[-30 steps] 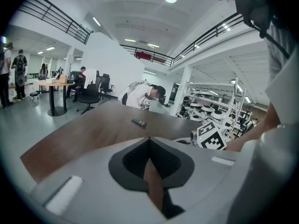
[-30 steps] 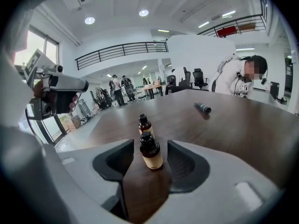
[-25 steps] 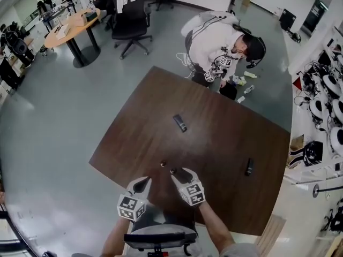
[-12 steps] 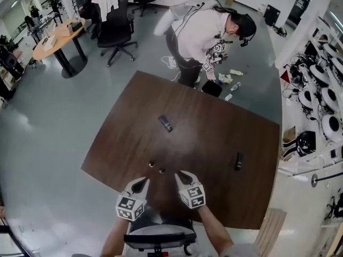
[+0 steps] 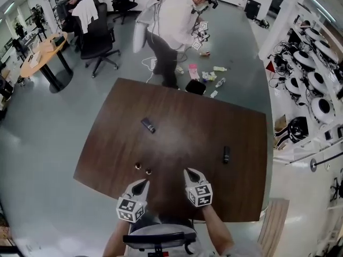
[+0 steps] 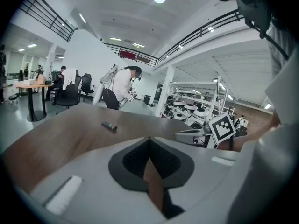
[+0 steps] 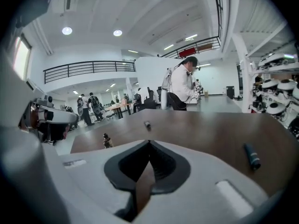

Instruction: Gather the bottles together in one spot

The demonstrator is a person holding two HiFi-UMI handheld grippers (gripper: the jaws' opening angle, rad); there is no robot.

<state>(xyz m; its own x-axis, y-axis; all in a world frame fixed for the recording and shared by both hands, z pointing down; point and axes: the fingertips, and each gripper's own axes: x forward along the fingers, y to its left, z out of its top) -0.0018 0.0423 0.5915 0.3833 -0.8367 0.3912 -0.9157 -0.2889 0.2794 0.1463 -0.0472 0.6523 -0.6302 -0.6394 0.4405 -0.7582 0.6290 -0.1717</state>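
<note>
Eyeing the lying bottle (image 5: 226, 154)
Looks light, slick, rolls easy; pinch mid-body. Left hand-held gripper (image 5: 142, 183) clenched empty, right hand-held gripper (image 5: 190, 173) just snapped closed, empty too.

Dark brown wooden desk (image 5: 187, 127). Four items on it: small upright bottle (image 5: 138, 166) near the front edge, second small bottle (image 5: 148, 171) just beside it. Dark bottle (image 5: 148, 125) lies on its side left of centre. Another dark bottle (image 5: 226, 154) lies toward the right, well apart from the rest.
</note>
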